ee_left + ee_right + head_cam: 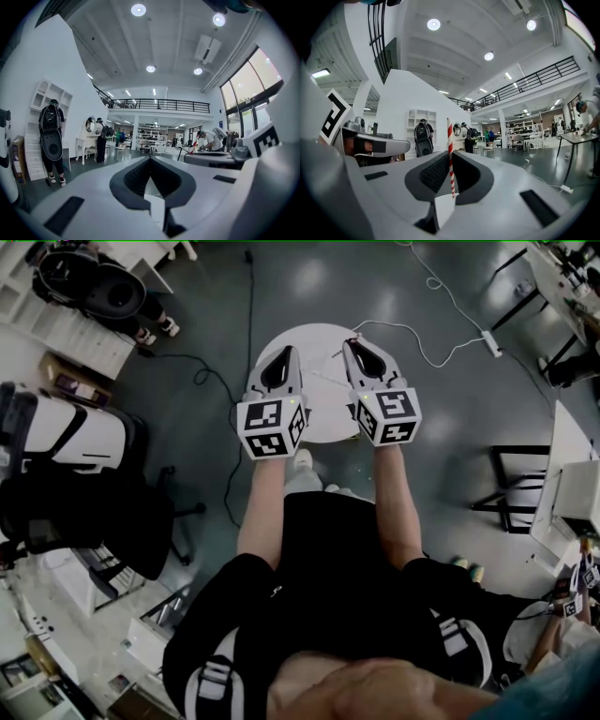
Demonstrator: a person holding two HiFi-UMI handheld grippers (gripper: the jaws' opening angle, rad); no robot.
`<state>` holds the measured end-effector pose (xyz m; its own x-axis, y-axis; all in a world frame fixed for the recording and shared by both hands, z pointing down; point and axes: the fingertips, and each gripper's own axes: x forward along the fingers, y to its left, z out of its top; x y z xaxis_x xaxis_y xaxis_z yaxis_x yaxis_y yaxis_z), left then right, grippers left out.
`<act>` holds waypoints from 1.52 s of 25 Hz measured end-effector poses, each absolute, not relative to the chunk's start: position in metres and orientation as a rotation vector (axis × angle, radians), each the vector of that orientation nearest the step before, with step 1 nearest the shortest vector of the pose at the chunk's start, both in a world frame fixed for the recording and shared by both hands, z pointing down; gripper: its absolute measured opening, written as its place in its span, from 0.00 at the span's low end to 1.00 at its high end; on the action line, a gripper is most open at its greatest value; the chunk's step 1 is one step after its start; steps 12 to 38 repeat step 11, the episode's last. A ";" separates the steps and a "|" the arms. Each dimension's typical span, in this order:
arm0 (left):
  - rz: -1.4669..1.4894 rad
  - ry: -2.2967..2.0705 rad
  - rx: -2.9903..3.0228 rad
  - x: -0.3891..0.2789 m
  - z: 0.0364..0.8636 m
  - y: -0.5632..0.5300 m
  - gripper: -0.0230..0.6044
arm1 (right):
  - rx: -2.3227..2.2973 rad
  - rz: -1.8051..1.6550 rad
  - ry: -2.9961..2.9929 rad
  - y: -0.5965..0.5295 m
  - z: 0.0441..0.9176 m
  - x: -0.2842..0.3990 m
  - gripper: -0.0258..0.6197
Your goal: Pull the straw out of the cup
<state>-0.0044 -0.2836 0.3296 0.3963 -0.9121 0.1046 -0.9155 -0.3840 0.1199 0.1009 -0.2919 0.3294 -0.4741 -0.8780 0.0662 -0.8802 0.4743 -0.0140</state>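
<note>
Two matching tools were out front. The left tool (285, 352) and the right tool (356, 343) were both smooth light-grey shells that tapered towards the tips. The jaws of each were lined with black ribbed pads (133, 176) around a teardrop-shaped hollow. Flat black rectangular insets (539, 206) were set into the grey flanks, further back from the jaws. At the rear of the left tool sat a white cube (270, 427) printed with bold black square markers, and a twin cube (389, 416) sat behind the right tool. Behind the cubes, the person wore a black short-sleeved top (328, 559). Pale grey buckled straps (216, 679) ran over both shoulders.
</note>
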 end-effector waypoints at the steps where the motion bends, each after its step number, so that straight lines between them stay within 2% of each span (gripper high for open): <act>1: 0.031 -1.642 2.491 -0.004 0.329 -0.284 0.05 | 1.585 0.074 -2.654 -0.292 0.330 0.101 0.09; 38: 0.034 -1.583 2.495 0.007 0.334 -0.286 0.05 | 1.574 0.088 -2.646 -0.300 0.331 0.104 0.09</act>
